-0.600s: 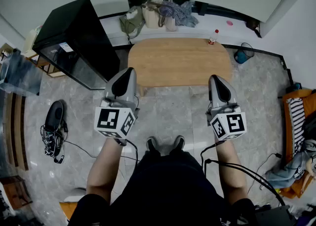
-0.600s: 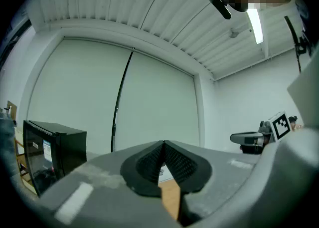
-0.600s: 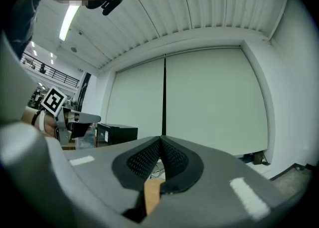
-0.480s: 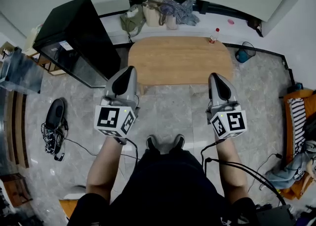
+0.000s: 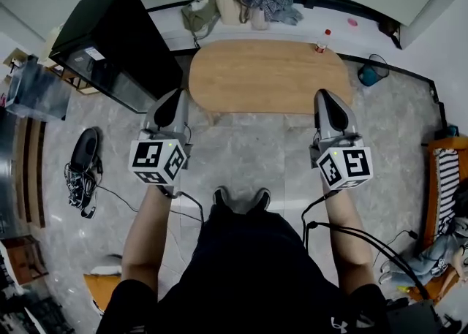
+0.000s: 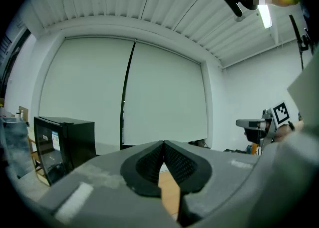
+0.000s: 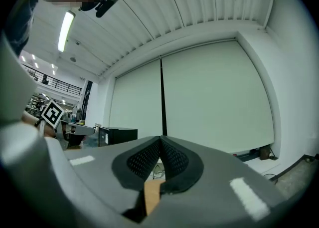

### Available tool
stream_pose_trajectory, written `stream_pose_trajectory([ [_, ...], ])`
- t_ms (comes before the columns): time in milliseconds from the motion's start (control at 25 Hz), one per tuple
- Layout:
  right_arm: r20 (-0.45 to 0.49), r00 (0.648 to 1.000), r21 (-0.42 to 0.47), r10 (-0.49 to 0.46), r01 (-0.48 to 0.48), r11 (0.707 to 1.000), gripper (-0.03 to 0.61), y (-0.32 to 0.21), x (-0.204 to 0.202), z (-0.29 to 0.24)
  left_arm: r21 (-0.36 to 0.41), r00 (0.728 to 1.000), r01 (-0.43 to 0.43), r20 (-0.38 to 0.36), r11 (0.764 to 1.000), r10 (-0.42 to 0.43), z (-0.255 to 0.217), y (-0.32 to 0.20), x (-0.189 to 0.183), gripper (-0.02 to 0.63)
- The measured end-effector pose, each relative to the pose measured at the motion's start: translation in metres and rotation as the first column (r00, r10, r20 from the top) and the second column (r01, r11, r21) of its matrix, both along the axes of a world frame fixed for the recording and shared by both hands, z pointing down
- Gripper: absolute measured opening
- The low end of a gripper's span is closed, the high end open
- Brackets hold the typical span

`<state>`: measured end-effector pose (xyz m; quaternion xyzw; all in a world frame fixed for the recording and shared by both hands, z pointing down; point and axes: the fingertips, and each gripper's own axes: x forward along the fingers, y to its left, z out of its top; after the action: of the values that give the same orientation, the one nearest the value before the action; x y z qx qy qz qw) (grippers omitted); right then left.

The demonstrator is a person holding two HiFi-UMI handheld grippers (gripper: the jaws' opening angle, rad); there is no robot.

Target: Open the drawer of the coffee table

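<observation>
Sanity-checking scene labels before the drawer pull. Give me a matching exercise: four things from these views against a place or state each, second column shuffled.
Things:
1. bottle
2. black cabinet
3. left gripper
4. teal container

Places or states:
A. jaws shut, nothing between them
B. right of the coffee table
C. at the coffee table's far right edge
D. left of the coffee table

Pairs: 1-C, 2-D, 3-A, 4-B
</observation>
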<state>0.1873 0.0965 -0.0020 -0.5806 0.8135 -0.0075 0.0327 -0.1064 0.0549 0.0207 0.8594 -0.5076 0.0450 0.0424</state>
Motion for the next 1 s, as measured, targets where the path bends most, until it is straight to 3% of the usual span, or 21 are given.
stream_pose_trajectory([
  [160,0.007,1.000,-0.031,-0.012,0.012,0.999,0.002,-0.011,0.024,0.021,-0.076,0.996,0.059,0.074,0.995,-0.054,0.042,-0.002,-0.013,0.002],
  [240,0.032,0.999,-0.072,-0.012,0.014,0.997,0.002,-0.014,0.034,0.039,-0.153,0.994,0.076,0.087,0.985,-0.063,0.072,0.001,-0.020,0.003],
  [360,0.076,0.997,-0.143,-0.004,0.015,0.990,0.002,-0.022,0.040,0.074,-0.275,0.992,0.094,0.103,0.957,-0.068,0.125,0.001,-0.035,0.008],
  [520,0.106,0.994,-0.255,0.015,0.012,0.967,0.002,-0.041,0.045,0.133,-0.376,0.986,0.114,0.157,0.920,-0.058,0.195,-0.017,-0.052,0.027],
  [720,0.115,0.991,-0.370,0.069,-0.022,0.929,0.002,-0.061,0.047,0.195,-0.456,0.973,0.077,0.227,0.887,0.032,0.268,-0.049,-0.060,0.055],
  [1000,0.114,0.981,-0.453,0.155,-0.087,0.887,0.002,-0.097,0.035,0.262,-0.554,0.943,-0.001,0.276,0.833,0.185,0.352,-0.095,-0.077,0.081],
])
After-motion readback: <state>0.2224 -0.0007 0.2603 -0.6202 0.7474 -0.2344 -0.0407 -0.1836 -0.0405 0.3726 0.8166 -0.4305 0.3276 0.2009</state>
